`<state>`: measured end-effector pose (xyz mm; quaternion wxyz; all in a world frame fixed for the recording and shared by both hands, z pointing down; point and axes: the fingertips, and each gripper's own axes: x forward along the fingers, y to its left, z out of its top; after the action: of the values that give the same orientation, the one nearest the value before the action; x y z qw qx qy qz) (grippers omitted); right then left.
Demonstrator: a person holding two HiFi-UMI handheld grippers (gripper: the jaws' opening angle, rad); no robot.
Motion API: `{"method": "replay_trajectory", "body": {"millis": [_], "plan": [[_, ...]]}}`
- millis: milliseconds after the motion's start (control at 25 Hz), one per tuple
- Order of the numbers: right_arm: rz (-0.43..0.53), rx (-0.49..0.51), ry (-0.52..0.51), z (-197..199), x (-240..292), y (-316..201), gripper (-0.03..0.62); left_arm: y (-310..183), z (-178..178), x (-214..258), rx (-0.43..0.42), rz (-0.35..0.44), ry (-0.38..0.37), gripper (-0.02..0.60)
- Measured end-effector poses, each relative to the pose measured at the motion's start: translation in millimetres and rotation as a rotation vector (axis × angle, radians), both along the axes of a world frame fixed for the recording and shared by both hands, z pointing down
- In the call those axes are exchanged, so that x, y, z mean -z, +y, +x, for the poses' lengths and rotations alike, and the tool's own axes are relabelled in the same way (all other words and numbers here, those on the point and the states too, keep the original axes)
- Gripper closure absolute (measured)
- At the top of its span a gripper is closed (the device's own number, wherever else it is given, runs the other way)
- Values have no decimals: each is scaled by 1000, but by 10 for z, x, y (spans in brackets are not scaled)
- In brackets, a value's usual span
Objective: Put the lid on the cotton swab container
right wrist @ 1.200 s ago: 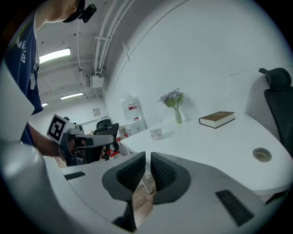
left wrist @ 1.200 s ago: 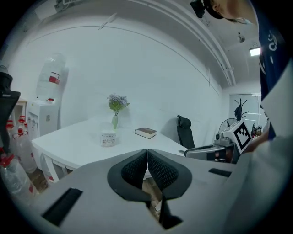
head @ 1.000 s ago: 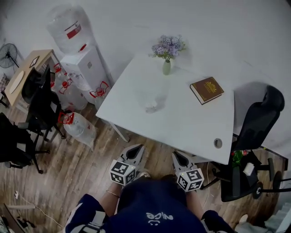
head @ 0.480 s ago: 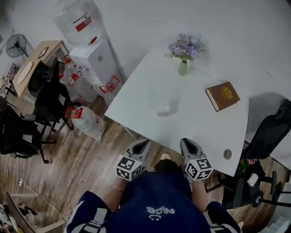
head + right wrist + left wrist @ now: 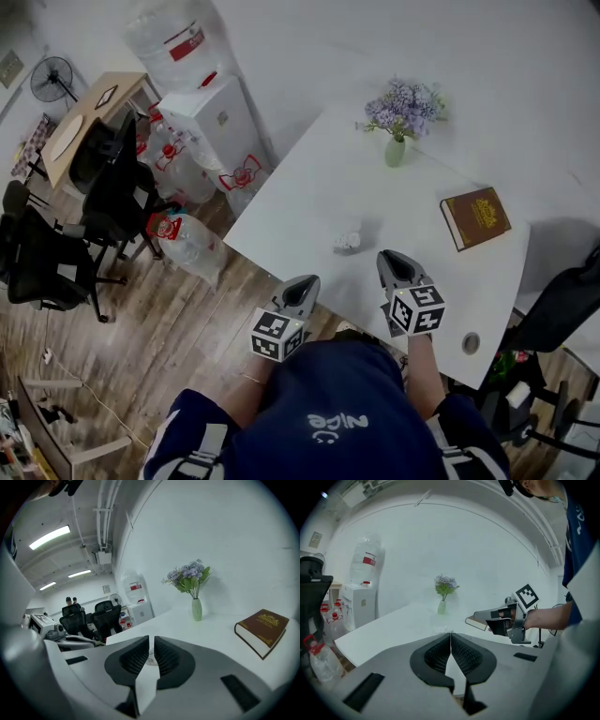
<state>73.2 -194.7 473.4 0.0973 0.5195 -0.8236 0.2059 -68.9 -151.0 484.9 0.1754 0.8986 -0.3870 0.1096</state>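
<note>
The cotton swab container (image 5: 347,241) is a small clear thing near the front of the white table (image 5: 309,202). I cannot make out its lid apart from it. My left gripper (image 5: 307,281) hangs just short of the table's near edge, left of the container, its jaws shut and empty. My right gripper (image 5: 389,256) is over the table's front edge, right of the container, with only a thin slit between its jaws and nothing in them. The left gripper view has its jaws (image 5: 451,634) pressed together. In the right gripper view the container (image 5: 151,661) peeks out behind the jaws (image 5: 151,639).
A green vase of purple flowers (image 5: 397,150) stands at the table's far side, and a brown book (image 5: 482,216) lies to the right. A water dispenser (image 5: 217,117), bottles (image 5: 183,246) and black chairs (image 5: 56,272) stand left of the table; another chair (image 5: 562,309) is at the right.
The person has stepped toward the table. Both grippers have moved forward, and the right one now reaches over the table's front edge. The jaws have stayed as they were.
</note>
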Motion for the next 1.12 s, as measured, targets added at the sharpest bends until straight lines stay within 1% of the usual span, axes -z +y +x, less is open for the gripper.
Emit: {"method": "replay_trajectory", "body": {"millis": [80, 200, 320, 440, 520, 640, 680, 840, 960, 1000, 1040, 1080, 1120], "plan": [[-28, 53, 16, -20, -35, -154, 534, -43, 56, -56, 13, -8, -1, 560], [-11, 133, -4, -78, 46, -386, 534, -120, 134, -143, 22, -20, -12, 560], [27, 149, -14, -48, 144, -633, 534, -227, 211, -188, 42, -21, -19, 561], [20, 158, -3, -14, 126, -806, 534, -286, 263, -266, 60, -30, -33, 560], [11, 165, 1, -10, 106, -923, 534, -363, 242, -340, 85, -33, -68, 560], [-10, 158, -15, 7, 61, -1073, 534, -497, 192, -452, 108, -28, -147, 560], [-16, 156, -20, 12, 44, -1105, 534, -531, 192, -484, 98, -32, -158, 560], [-42, 159, -28, 4, -4, -1248, 534, -723, 253, -575, 24, -57, -163, 558], [-61, 138, -65, 13, -24, -1396, 534, -896, 291, -697, -36, -56, -221, 545], [-64, 127, -78, 21, -27, -1447, 534, -943, 313, -744, -63, -60, -240, 512], [-67, 122, -86, 24, -34, -1494, 534, -981, 345, -787, -93, -72, -250, 452], [-72, 123, -86, 20, -49, -1534, 534, -1014, 388, -827, -125, -90, -253, 406], [-79, 131, -78, 11, -73, -1566, 534, -1043, 438, -860, -160, -106, -253, 379]]}}
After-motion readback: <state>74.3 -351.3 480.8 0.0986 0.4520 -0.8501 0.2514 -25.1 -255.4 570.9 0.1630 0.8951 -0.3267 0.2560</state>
